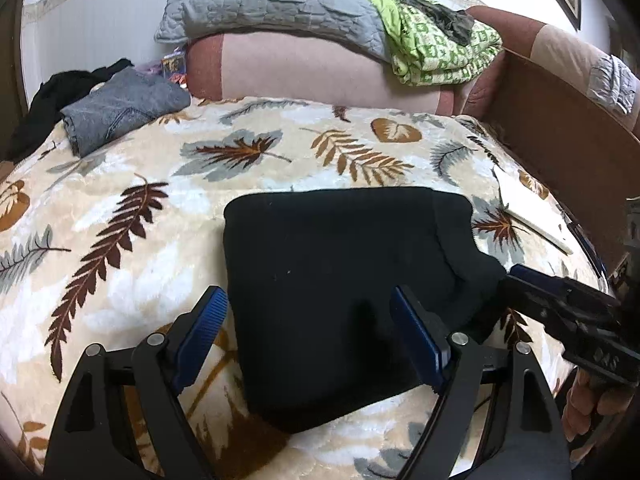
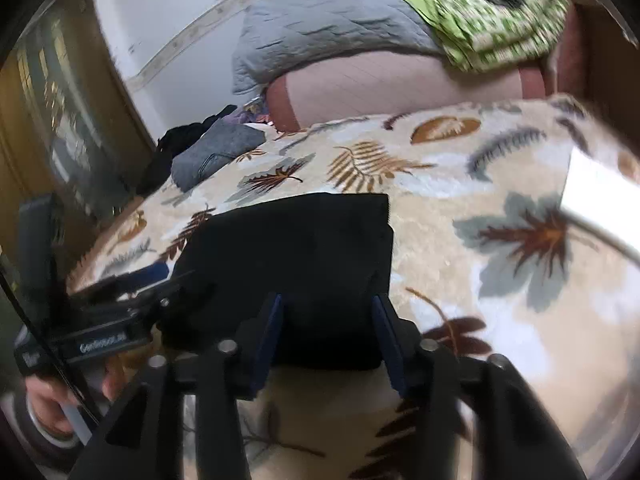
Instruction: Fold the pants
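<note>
On leaf-print blanket (image 1: 352,152), folded black pants (image 1: 340,280) lie flat; left gripper (image 1: 308,336) and right gripper (image 2: 328,332) gape apart, unclamped, fold apparently complete.

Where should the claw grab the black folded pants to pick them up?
Probably at the near edge of the black pants, coming in low from the person's side. They lie flat as a thick folded block on the leafy blanket, and that near edge faces both open grippers, left gripper and right gripper. Pinching all layers together there should keep the fold from falling open.
</note>
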The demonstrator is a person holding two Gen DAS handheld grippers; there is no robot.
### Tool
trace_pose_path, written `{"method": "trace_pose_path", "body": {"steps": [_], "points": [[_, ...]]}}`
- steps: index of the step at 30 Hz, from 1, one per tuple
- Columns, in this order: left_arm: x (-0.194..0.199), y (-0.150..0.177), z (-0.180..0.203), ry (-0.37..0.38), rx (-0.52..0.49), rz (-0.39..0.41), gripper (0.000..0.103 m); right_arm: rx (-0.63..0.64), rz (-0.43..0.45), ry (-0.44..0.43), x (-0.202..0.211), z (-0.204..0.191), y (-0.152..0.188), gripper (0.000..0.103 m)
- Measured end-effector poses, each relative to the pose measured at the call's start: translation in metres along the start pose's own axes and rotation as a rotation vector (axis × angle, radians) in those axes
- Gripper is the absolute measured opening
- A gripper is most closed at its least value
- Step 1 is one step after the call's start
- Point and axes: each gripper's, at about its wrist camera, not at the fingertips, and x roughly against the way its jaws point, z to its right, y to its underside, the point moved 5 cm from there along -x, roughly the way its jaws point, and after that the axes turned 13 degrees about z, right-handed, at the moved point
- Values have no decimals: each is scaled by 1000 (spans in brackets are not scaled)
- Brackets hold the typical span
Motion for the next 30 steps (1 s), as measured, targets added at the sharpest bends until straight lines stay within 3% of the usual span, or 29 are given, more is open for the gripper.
{"method": "trace_pose_path", "body": {"steps": [7,13,19,25,30], "points": [[-9,2,-8,-11,41,-25,84,47,-34,27,-8,-4,6,59],[-14,4,-15,-13,68,-44,84,150,-11,-5,8,-17,-2,59],[-19,3,-19,-1,98,-57,84,310,-62,-6,1,-37,9,56],[-24,2,-21,10,119,-66,84,479,-94,60,-18,-47,22,56],[-26,2,-21,12,121,-71,84,545,-50,106,-26,-53,17,56]]}}
